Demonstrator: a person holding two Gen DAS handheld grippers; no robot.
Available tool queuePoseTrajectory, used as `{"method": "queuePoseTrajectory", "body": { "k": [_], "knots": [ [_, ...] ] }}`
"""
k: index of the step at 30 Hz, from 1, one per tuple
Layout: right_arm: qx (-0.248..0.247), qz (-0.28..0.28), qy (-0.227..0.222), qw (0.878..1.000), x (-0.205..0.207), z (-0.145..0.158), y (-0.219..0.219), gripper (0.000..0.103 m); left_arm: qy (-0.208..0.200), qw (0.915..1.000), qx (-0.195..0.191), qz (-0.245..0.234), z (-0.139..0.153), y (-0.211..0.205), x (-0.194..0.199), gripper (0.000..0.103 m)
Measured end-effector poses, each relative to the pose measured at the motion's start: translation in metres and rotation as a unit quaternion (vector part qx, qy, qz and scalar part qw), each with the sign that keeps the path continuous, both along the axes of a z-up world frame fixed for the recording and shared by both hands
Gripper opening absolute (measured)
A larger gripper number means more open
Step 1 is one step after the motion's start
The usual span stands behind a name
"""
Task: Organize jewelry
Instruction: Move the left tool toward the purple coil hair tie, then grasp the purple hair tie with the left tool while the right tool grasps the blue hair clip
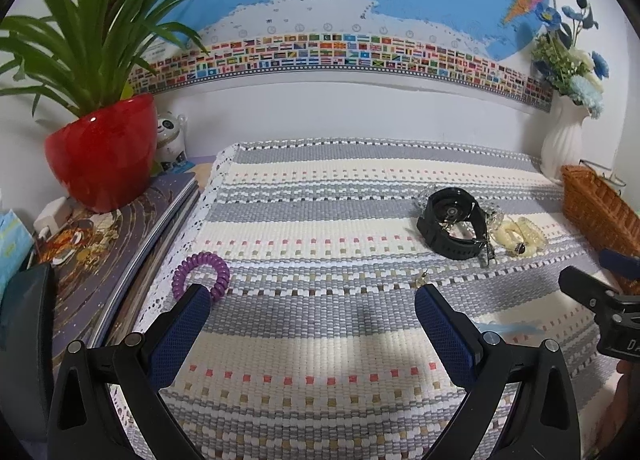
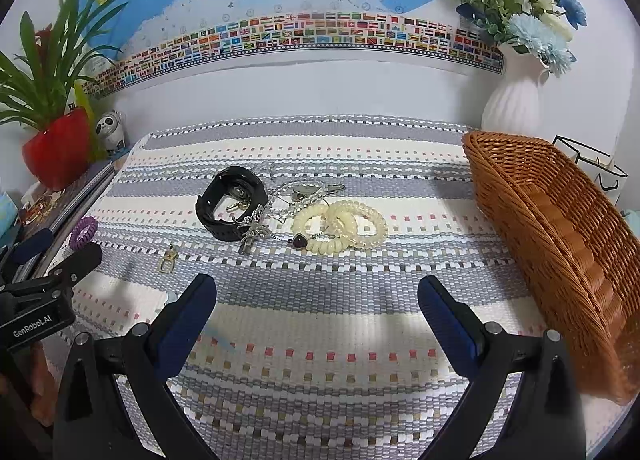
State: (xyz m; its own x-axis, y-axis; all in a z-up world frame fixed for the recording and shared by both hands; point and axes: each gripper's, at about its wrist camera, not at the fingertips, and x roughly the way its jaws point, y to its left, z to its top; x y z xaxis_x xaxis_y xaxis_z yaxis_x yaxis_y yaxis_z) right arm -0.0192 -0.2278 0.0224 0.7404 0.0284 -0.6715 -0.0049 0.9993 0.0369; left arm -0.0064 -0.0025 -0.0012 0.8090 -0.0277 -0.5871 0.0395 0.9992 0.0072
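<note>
A black watch (image 2: 230, 202) lies on the woven mat (image 2: 320, 300) in a pile with cream bead bracelets (image 2: 340, 226), a clear bead strand (image 2: 288, 196) and a silver charm chain (image 2: 254, 230). A small gold earring (image 2: 167, 260) lies apart to the left. A purple coil hair tie (image 1: 200, 276) sits at the mat's left edge, just beyond my left fingertip. My left gripper (image 1: 312, 300) is open and empty. My right gripper (image 2: 316, 292) is open and empty, short of the pile. The watch (image 1: 452, 222) and bracelets (image 1: 520, 238) also show in the left wrist view.
A brown wicker basket (image 2: 560, 236) stands at the mat's right side. A white vase with blue flowers (image 2: 516, 100) is at the back right. A red plant pot (image 1: 104, 152) stands on books (image 1: 120, 244) at the left, with a panda figurine (image 1: 170, 136) behind.
</note>
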Motion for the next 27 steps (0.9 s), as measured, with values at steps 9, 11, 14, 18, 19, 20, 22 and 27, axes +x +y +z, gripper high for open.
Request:
{"method": "queuePoseTrajectory", "body": {
  "k": [9,11,14,18,19,20,22,27],
  "knots": [
    [0.000,0.016,-0.004,1.000,-0.002,0.002,0.003,0.101,0.061,0.9960,-0.053,0.038,0.012,0.080,-0.011,0.102],
    [0.001,0.025,-0.004,1.000,-0.002,0.002,0.005,0.101,0.065,0.9955,-0.050,0.047,0.019,0.096,-0.014,0.101],
    [0.009,0.035,-0.003,0.999,0.000,0.002,0.006,0.100,0.071,0.9960,-0.035,0.042,0.023,0.102,-0.009,0.098],
    [0.040,0.061,0.018,0.997,0.007,-0.001,0.002,0.090,0.098,0.9949,-0.015,0.018,0.015,0.089,0.013,0.076],
    [0.048,0.065,0.024,0.996,0.009,-0.001,0.000,0.090,0.108,0.9940,-0.010,0.014,0.011,0.085,0.020,0.076],
    [0.057,0.072,0.028,0.995,0.010,-0.001,-0.002,0.090,0.108,0.9940,-0.010,0.013,0.008,0.084,0.023,0.076],
    [0.070,0.085,0.031,0.993,0.010,0.001,-0.003,0.090,0.125,0.9921,0.001,0.013,0.001,0.080,0.033,0.076],
    [0.038,0.126,0.040,0.990,0.005,0.002,0.019,0.090,0.137,0.9898,0.020,0.033,-0.016,0.080,0.050,0.076]
  ]
}}
